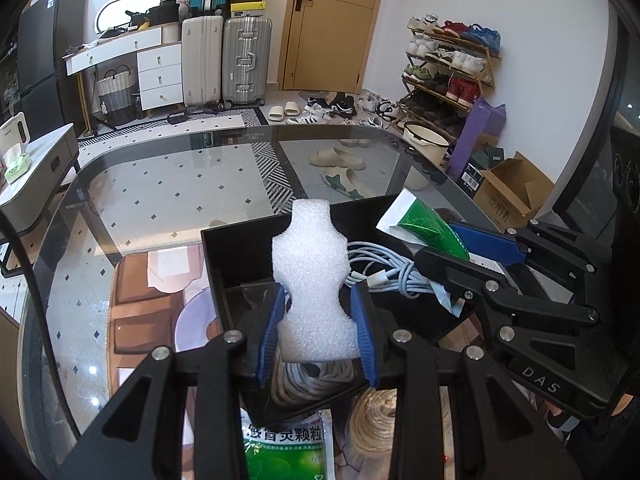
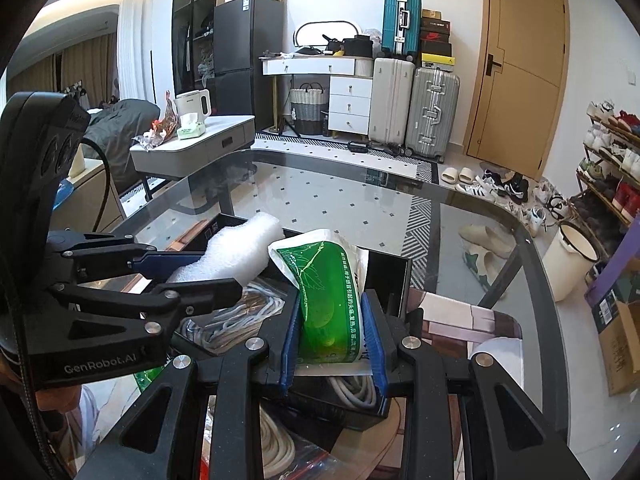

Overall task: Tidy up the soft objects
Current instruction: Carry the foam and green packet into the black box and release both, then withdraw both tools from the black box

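My left gripper is shut on a white foam piece, which stands upright between the blue pads over a black open box. A light-blue coiled cable lies inside the box. To the right, my right gripper holds a green-and-white packet above the box's right side. In the right wrist view, the right gripper is shut on that green packet, bent between the pads. The left gripper with the foam is at the left. Pale cords fill the box.
The box sits on a glass table with a rounded far edge. Near me lie another green packet, a beige rope coil and a white cord coil. Beyond the table are suitcases, a shoe rack and a side table.
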Demonstrator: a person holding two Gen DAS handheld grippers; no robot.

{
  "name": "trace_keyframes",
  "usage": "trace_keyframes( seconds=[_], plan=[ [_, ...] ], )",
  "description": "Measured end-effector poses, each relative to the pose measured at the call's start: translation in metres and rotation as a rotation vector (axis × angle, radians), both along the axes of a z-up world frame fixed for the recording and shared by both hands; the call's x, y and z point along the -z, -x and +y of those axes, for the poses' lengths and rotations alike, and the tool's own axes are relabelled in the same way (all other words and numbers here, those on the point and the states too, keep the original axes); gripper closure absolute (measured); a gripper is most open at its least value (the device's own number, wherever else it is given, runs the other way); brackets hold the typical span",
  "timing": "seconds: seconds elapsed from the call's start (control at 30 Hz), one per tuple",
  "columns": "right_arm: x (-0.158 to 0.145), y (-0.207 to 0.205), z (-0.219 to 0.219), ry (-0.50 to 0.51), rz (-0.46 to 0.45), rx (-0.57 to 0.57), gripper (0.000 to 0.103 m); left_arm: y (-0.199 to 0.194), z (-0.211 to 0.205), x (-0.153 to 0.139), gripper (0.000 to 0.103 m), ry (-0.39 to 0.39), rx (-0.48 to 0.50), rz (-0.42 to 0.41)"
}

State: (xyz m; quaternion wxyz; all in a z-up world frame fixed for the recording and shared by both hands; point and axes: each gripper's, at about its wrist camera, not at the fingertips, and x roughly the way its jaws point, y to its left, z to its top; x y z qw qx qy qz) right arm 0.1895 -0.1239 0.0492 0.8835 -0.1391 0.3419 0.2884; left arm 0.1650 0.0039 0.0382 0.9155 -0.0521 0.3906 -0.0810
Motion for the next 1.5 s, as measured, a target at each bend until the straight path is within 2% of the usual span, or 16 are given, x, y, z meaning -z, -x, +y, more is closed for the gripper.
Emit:
trace_keyframes(
  seconds=[0.17,0.23,0.27,0.4,0.47,0.5,0.57,0.6,0.63,0.67,0.77,1.07,1.5],
  plan=[
    [0.002,-0.001,0.004,0.023,-0.007,-0.007,0.071,-0.002,0.002,0.004,0.069,-0.009,-0.007,0.012],
    [0.002,0.001,0.005,0.022,-0.012,-0.017,0.056,-0.002,0.003,0.005,0.066,-0.006,-0.008,0.019],
    [0.002,0.002,0.004,0.023,-0.019,-0.017,0.052,-0.001,0.003,0.005,0.059,-0.004,-0.008,0.019],
    [-0.002,0.009,-0.003,0.027,-0.042,-0.006,0.04,0.007,0.003,0.001,0.048,-0.006,0.003,0.0],
    [-0.005,0.012,-0.011,0.015,-0.053,0.014,0.028,0.013,0.004,-0.001,0.04,-0.003,0.002,-0.018],
    [-0.008,0.015,-0.017,0.003,-0.064,0.031,0.018,0.016,0.005,-0.003,0.037,0.005,0.002,-0.023],
    [-0.011,0.02,-0.027,-0.021,-0.077,0.054,0.009,0.022,0.007,-0.007,0.021,0.03,0.011,-0.046],
    [-0.013,0.022,-0.031,-0.034,-0.076,0.063,0.005,0.025,0.007,-0.008,0.017,0.031,0.01,-0.055],
    [-0.014,0.025,-0.037,-0.05,-0.069,0.07,0.001,0.029,0.007,-0.01,0.008,0.017,-0.002,-0.066],
    [-0.015,0.027,-0.041,-0.061,-0.062,0.074,0.001,0.034,0.008,-0.012,0.0,-0.004,-0.017,-0.079],
    [-0.016,0.034,-0.05,-0.083,-0.045,0.088,0.001,0.045,0.009,-0.014,0.0,-0.03,-0.03,-0.106],
    [-0.008,0.062,-0.059,-0.084,-0.011,0.09,0.001,0.081,0.018,-0.011,0.0,-0.032,-0.072,-0.135],
    [0.018,0.101,-0.069,-0.069,0.069,0.089,0.001,0.115,0.015,0.012,0.0,-0.031,-0.086,-0.119]
  ],
)
